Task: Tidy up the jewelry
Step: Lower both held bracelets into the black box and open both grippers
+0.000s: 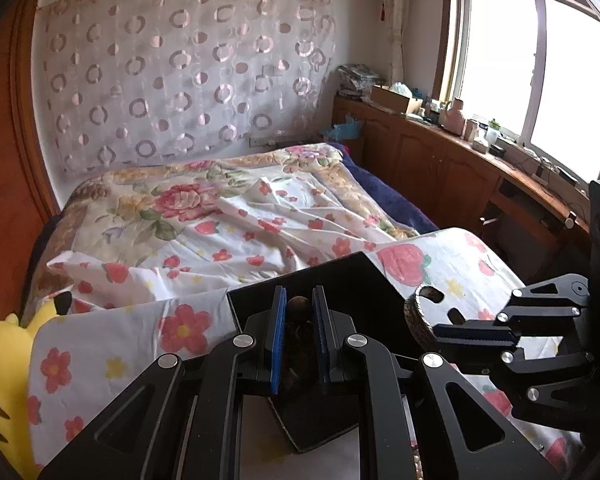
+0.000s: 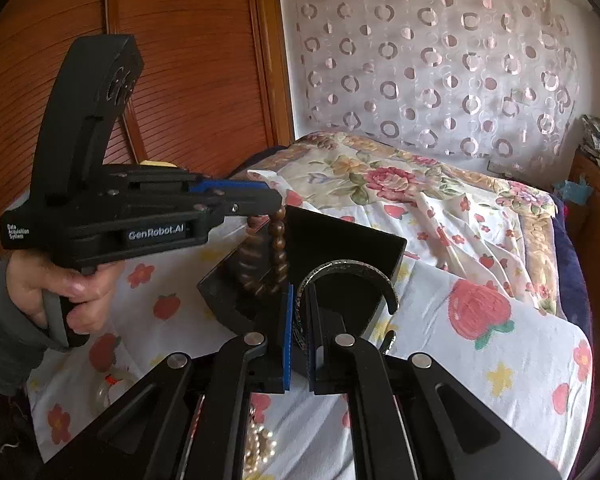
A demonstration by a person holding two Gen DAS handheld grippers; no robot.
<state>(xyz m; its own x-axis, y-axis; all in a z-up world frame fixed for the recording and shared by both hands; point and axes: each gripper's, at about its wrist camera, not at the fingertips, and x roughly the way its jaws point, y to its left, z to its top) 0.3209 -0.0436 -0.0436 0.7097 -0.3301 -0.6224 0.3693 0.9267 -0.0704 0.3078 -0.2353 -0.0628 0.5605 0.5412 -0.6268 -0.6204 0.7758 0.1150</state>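
My left gripper [image 1: 299,312] is shut on a brown bead bracelet [image 1: 298,306]. In the right wrist view the same gripper [image 2: 274,200] holds the bracelet [image 2: 278,252] hanging over the open black box [image 2: 388,252]. The black box [image 1: 352,280] rests on the flowered sheet. My right gripper [image 2: 300,320] is shut on a dark engraved cuff bangle [image 2: 352,270], held at the box's near rim. In the left wrist view the right gripper [image 1: 456,330] holds the bangle [image 1: 418,312] just right of the box.
A pearl necklace [image 2: 260,452] lies on the sheet below my right gripper, with a small clear trinket [image 2: 110,390] to its left. A yellow plush toy [image 1: 4,364] sits at the bed's left edge. A wooden counter [image 1: 480,152] with clutter runs under the window.
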